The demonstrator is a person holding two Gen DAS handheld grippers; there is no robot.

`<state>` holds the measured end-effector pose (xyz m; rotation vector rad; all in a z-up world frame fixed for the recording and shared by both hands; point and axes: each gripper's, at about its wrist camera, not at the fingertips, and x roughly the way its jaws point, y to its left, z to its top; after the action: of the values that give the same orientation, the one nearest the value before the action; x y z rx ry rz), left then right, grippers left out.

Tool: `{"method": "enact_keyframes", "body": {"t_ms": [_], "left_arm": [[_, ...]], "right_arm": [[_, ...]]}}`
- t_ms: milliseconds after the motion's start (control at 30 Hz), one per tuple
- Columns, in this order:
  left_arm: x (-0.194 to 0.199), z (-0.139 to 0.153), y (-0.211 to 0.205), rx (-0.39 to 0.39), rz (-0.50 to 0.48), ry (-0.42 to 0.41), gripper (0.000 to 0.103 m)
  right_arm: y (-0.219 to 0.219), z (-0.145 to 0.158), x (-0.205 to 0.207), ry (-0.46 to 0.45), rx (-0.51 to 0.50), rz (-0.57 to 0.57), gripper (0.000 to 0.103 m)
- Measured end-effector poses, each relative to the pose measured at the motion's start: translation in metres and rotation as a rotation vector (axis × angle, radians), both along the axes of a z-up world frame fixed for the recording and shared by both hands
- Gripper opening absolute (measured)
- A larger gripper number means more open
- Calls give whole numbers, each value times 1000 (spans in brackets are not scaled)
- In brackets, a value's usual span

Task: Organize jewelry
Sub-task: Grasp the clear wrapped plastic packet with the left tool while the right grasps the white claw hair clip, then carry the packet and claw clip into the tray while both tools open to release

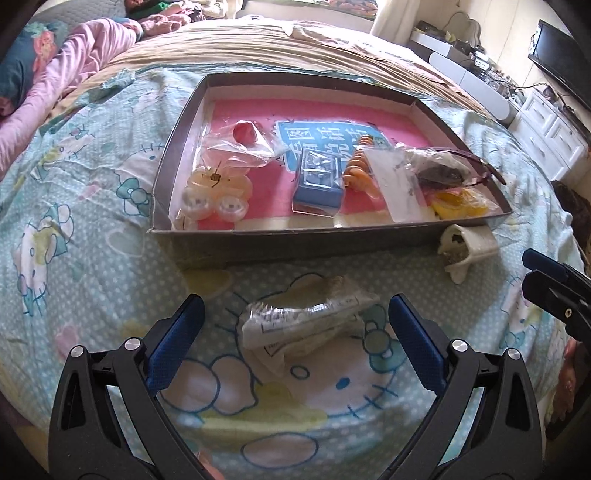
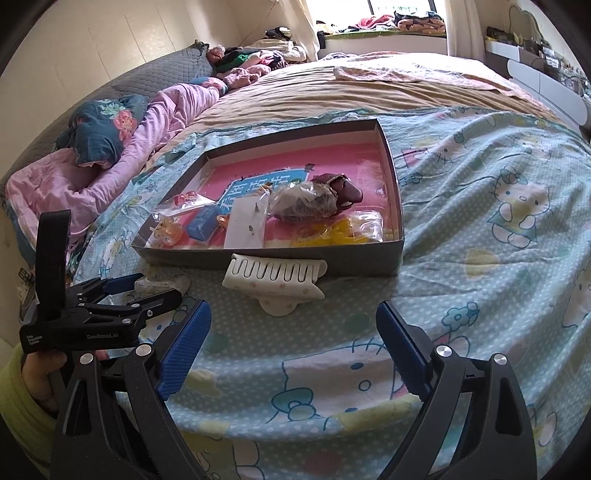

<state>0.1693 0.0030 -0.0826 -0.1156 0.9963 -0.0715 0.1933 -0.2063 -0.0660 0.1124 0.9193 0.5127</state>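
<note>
Daylight from the window (image 2: pixel 376 11) far beyond the right claw (image 2: pixel 293 332) fills both views brightly. Glare whitens plastic bags in the box (image 1: pixel 236 243) ahead. Shadows stay soft. Fisheye bending curves edges; corners fall black, mildly blurred.

Left wrist view: low over the bedspread (image 1: pixel 92 221), angled down, facing the box (image 1: pixel 295 243) head-on, close. Right wrist view: same low angle from further right, box (image 2: pixel 332 258) seen obliquely. Both share box, white hair clip (image 1: pixel 465 251) (image 2: pixel 275 280), bed
</note>
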Motion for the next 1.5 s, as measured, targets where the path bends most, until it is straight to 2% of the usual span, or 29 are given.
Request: {"method": "enact_keyframes", "body": {"t_ms": [33, 67, 133, 200, 267, 600, 700, 833, 1267, 1500], "left_arm": [[0, -1, -1, 15, 0, -4, 93], [0, -1, -2, 28, 0, -7, 86], [0, -1, -1, 32, -7, -15, 73], [1, 1, 0, 37, -9, -23, 55], [0, 3, 3, 31, -10, -24, 53], [-9, 16, 7, -3, -33, -45, 49], [-11, 24, 7, -12, -37, -64, 49], [-12, 32, 9, -19, -34, -85, 49], [-16, 55, 15, -40, -15, -146, 49], [-13, 65, 21, -53, 6, -171, 49]], "right_arm": [[1, -2, 1, 6, 3, -1, 90], [2, -4, 3, 13, 8, -3, 90], [5, -7, 6, 26, 17, -3, 90], [7, -11, 10, 41, 29, -8, 90], [12, -16, 15, 66, 42, -13, 90], [37, -28, 35, 83, 42, -55, 90], [40, -31, 36, 81, 29, -50, 75], [39, -29, 32, 63, 22, -33, 74], [15, 14, 9, -34, 66, -17, 74], [8, 38, 15, -94, 90, -28, 74]]}}
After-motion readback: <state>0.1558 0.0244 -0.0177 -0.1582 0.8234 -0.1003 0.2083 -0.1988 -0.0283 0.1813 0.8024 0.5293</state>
